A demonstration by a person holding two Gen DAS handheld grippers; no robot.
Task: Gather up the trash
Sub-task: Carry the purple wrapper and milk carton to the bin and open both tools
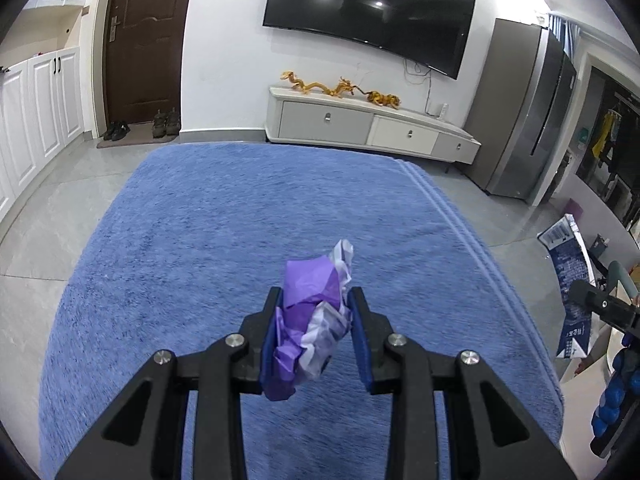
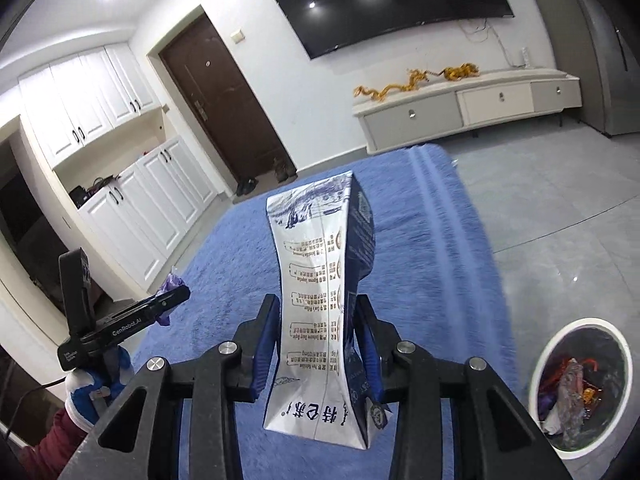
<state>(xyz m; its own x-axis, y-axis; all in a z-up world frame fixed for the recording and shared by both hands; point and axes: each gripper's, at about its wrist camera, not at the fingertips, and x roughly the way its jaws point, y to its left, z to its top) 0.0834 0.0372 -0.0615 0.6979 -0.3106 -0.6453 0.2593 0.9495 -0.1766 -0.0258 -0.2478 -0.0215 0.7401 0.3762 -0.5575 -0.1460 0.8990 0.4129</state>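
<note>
Milk carton (image 2: pixel 320 300) points away lengthwise, seemingly pinched mid-body.

Blue rug (image 1: pixel 248 216), wall television (image 1: pixel 372 8), brown door (image 1: pixel 144 36), white cabinets (image 2: pixel 120 184).

Crumpled purple wrapper (image 1: pixel 310 320), squeezed milk carton (image 2: pixel 320 320)

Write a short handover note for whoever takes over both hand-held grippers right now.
Left hand-held gripper: shut on a crumpled purple wrapper, held above the blue rug.
Right hand-held gripper: shut on a squeezed milk carton, also clear of the rug.
Trash bin: on the floor, lower right in the right wrist view, already holding wrappers.
Done: both pieces picked up.
Left: carry both to the bin and drop them in.
</note>
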